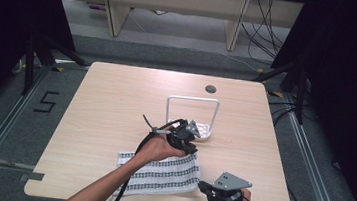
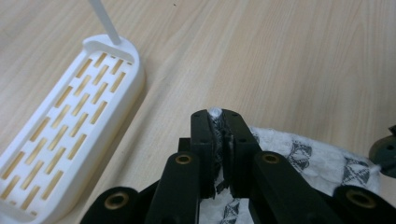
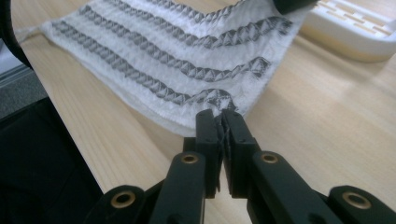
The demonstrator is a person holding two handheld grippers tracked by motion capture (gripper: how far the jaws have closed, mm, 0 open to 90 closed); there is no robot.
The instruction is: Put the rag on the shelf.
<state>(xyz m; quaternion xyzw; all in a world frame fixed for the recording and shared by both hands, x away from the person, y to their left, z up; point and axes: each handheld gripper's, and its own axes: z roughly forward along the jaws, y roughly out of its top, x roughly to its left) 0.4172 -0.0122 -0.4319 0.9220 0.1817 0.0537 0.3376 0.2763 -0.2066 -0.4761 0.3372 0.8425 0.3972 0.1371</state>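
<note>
Both the left tool [image 2: 219, 114] and the right tool [image 3: 220, 114] clamp the towel [image 1: 166, 174], its pinched edges hidden.

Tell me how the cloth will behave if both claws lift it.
The cloth is probably floppy: it bunches and puckers where the right claw pinches its corner. It likely sags between that and the left claw, which is shut on another corner. It looks thin and light, and its waffle texture should resist slipping.
</note>
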